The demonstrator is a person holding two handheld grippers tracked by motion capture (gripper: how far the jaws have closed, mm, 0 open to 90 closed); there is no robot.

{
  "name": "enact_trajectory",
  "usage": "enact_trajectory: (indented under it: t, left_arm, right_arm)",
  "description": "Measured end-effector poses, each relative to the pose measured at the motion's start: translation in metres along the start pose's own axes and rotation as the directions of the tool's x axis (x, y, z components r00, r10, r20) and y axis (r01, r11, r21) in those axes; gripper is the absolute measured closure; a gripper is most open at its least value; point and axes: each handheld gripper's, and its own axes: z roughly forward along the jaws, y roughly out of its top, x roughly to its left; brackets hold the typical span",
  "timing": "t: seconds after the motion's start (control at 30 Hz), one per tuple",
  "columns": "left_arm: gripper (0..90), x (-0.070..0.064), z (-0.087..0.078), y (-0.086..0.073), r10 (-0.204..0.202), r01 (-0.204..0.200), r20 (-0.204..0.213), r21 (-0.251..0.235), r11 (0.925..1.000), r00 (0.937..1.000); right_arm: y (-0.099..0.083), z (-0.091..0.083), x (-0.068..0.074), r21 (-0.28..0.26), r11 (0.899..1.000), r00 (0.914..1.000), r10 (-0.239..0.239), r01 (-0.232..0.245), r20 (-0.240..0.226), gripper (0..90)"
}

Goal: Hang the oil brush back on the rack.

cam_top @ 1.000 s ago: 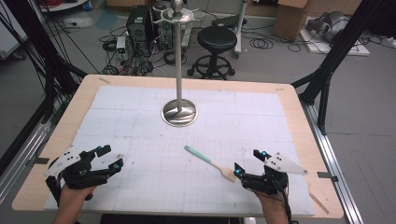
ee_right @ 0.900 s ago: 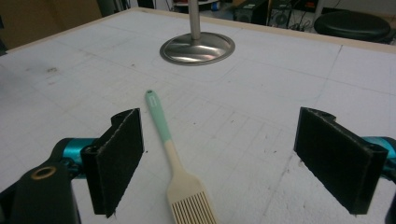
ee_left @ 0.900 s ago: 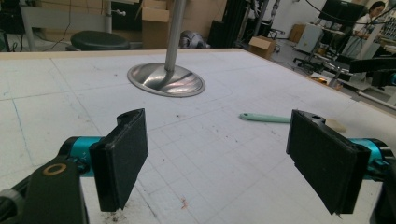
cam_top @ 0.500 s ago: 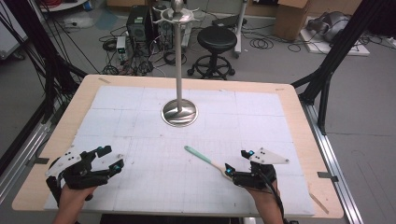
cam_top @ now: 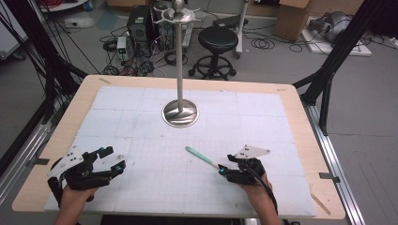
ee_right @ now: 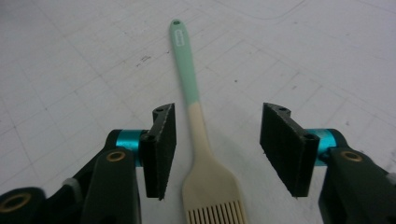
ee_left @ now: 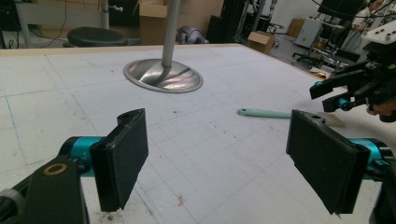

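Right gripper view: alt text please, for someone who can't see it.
The right tool is open, its two black jaws either side of a slotted spatula lying flat on the white gridded mat. The spatula's mint-green handle points away from the camera.

**Three cameras, one table**

The high view looks forward and down from the near edge, taking in the whole table (cam_top: 300, 122), with the floor and a stool (cam_top: 218, 40) across the top of the frame.

The left gripper view sits low, just above the surface, facing across it toward the metal stand (ee_left: 163, 74) in the upper centre; the right gripper (ee_left: 348, 91) appears at its right edge.

The right gripper view looks steeply down from very close, the spatula (ee_right: 198, 135) running up the frame's centre.

All three share the spatula and the gridded mat (cam_top: 141, 117).
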Motion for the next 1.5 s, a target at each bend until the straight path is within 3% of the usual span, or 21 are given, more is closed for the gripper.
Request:
enact_trajectory:
  t: [0.17,0.47,0.6,0.63,0.7,0.97,1.27,1.5]
  left_arm:
    - [21.3,0.000,0.000,0.000,-0.002,0.002,0.001,0.003,1.0000,1.0000]
    - [21.4,-0.001,0.001,-0.001,0.001,-0.001,0.001,0.011,0.9999,1.0000]
    - [21.4,-0.001,0.002,-0.001,0.000,0.000,-0.002,0.012,0.9999,1.0000]
    - [21.4,-0.001,0.002,-0.001,0.000,0.000,-0.002,0.011,0.9999,1.0000]
    - [21.5,-0.002,0.002,-0.001,-0.003,0.003,0.001,0.011,0.9999,1.0000]
    - [21.7,-0.002,0.003,-0.001,0.005,-0.005,0.000,0.019,0.9998,1.0000]
    - [21.8,-0.001,0.002,-0.001,0.003,-0.003,0.001,0.020,0.9998,1.0000]
    - [22.3,-0.001,0.003,-0.001,-0.005,0.005,-0.002,0.020,0.9998,1.0000]
  right_arm:
    - [0.005,0.017,0.002,0.073,0.997,0.9990,-0.038,0.039,-0.026,55.4]
    - [0.007,0.027,0.001,0.108,0.992,0.9977,-0.058,0.061,-0.035,66.5]
    - [0.008,0.027,0.000,0.112,0.993,0.9984,-0.043,0.047,-0.037,69.9]
    - [0.008,0.027,0.000,0.115,0.992,0.9980,-0.046,0.050,-0.043,76.1]
    - [0.009,0.028,0.000,0.117,0.991,0.9963,-0.060,0.067,-0.062,80.1]
    - [0.011,0.028,-0.001,0.139,0.989,0.9963,-0.047,0.057,-0.072,82.5]
    - [0.011,0.026,0.000,0.131,0.991,0.9973,-0.017,0.026,-0.071,83.1]
    - [0.012,0.017,0.003,0.063,0.998,0.9953,0.018,-0.012,-0.095,83.1]
